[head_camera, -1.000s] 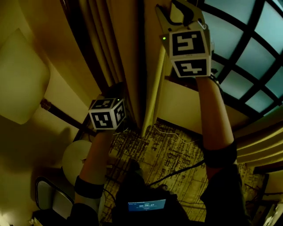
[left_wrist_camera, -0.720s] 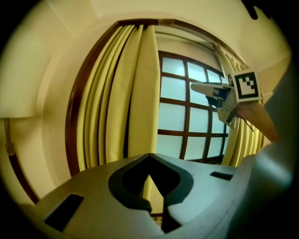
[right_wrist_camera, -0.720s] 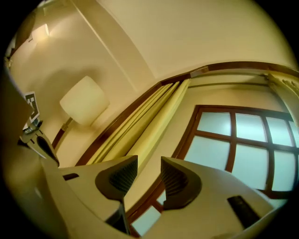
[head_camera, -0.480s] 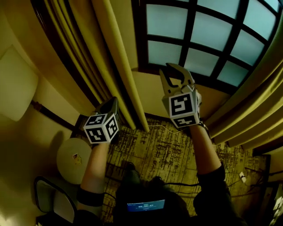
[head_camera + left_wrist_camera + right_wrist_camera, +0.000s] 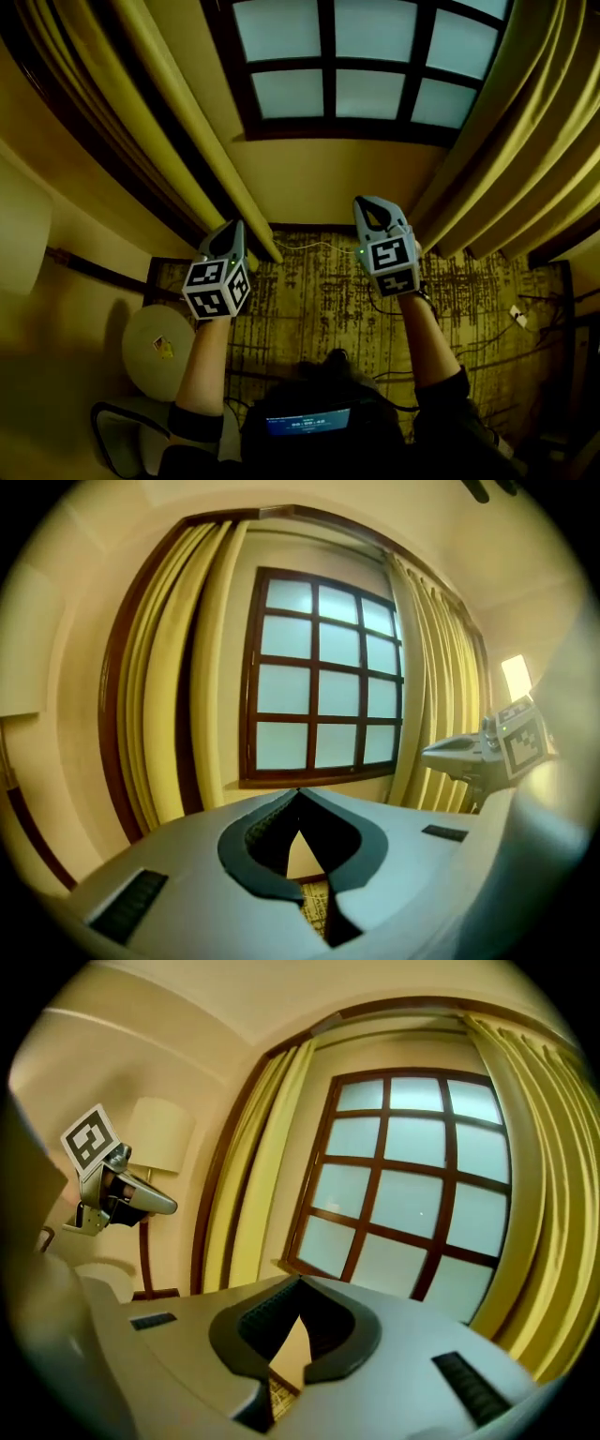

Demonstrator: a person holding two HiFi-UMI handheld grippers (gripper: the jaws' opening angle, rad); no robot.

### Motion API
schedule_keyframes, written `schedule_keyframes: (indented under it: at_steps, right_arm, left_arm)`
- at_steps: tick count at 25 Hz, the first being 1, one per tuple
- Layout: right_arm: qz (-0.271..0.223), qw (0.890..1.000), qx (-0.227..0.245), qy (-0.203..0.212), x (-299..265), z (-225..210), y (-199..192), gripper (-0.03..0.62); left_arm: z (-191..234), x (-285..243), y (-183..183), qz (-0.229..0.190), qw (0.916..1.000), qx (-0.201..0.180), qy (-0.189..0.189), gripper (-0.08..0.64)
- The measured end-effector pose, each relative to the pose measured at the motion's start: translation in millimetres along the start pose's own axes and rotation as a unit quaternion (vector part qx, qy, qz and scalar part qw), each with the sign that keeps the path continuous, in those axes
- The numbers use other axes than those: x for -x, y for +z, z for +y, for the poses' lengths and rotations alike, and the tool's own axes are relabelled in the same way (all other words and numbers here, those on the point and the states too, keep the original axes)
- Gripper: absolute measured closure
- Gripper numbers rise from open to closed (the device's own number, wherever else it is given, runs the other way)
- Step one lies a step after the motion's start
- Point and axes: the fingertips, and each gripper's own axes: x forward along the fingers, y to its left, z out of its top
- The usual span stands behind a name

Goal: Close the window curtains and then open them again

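Looks steeply down from head height onto a paned window [image 5: 337, 66] at 12 o'clock, uncovered. Shows the left curtain [image 5: 173, 103] gathered in long yellow folds running from 10 o'clock in toward centre, and the right curtain [image 5: 525, 131] bunched the same way at 2 o'clock.

Places the left claw [image 5: 234, 228] at 8 o'clock, pressed together on nothing, near the lower end of the left curtain but apart from it. Places the right claw [image 5: 368, 202] just right of centre, likewise pressed together and empty, with the right curtain off toward its 2 o'clock and not touching. Confirms both in the claw views, with only wall and patterned carpet [image 5: 319, 291] beyond the meeting tips.

Judging by the deep folds: soft, fairly heavy cloth, likely to swing, sag and slide through a loose pinch; not fragile. Best taken by spreading a claw and pinching the inner edge fold, well above the hem, then drawing it sideways across the window.
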Motion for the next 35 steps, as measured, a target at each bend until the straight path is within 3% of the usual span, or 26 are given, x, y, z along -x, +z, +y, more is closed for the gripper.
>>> schedule_keyframes:
  at_steps: [5,11,18,27,35]
  right_arm:
    - [0.06,0.993,-0.096,-0.036,40,-1,-70,0.578]
    - [0.1,0.982,-0.149,-0.066,86,4,-126,0.578]
    - [0.114,0.974,-0.165,-0.102,142,-23,-160,0.577]
    - [0.111,0.979,-0.161,-0.055,172,-56,-186,0.577]
    - [0.102,0.977,-0.18,-0.054,194,-92,-208,0.577]
  left_arm:
    - [-10,7,-35,0.018,0.999,-0.014,-0.037,0.559]
    - [-36,10,-69,0.036,0.9966,-0.013,-0.073,0.559]
    - [-72,23,-77,0.037,0.9958,-0.01,-0.083,0.559]
    - [-119,30,-82,0.043,0.9972,0.016,-0.059,0.559]
    - [-166,29,-84,0.047,0.9969,0.025,-0.058,0.559]
